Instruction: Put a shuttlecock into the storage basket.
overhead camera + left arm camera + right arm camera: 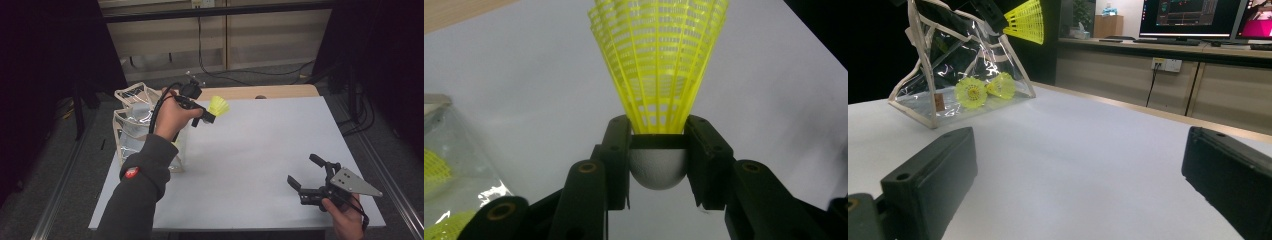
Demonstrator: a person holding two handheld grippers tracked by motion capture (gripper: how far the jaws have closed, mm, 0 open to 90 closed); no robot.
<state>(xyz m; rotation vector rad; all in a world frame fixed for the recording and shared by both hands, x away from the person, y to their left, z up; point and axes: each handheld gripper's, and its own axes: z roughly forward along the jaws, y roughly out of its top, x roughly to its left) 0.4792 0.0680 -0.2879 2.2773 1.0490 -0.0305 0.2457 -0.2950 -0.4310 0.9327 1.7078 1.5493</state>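
Observation:
A yellow shuttlecock (218, 106) hangs above the table's far left, and my left gripper (206, 117) is shut on its white cork base (658, 167). Its yellow skirt (659, 60) fans away from the jaws, and the skirt (1027, 21) also shows above the bag in the right gripper view. A clear plastic bag (137, 127) stands at the table's left edge, just left of that hand, with two more yellow shuttlecocks (984, 89) inside. My right gripper (306, 174) is open near the front right corner, holding nothing.
The white table (260, 145) stretches wide between the two grippers. A wooden strip (265, 91) runs along its far edge. Cables (235, 75) lie on the floor behind. Monitors (1193, 20) stand on a counter far off in the right gripper view.

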